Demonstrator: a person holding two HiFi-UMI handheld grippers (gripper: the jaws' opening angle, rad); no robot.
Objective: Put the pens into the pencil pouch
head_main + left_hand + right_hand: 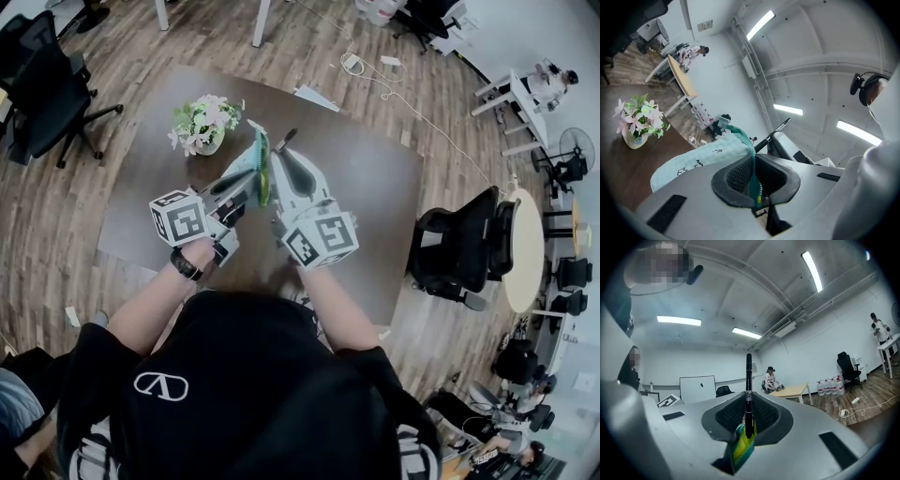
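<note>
flower vase [204,127] stands near the left gripper [256,169]; table [375,197] seemingly open rightward.

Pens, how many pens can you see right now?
1. The black pen is pinched in the right gripper and sticks out past its tip, close to the pouch that the left gripper holds. More pens may be hidden inside the pouch.

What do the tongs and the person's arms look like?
The left tongs and right tongs are pale grey shells with dark mesh pads. Each carries a white cube with black square markers. The person wears a black short-sleeved shirt and a black wristband on the left wrist.
</note>
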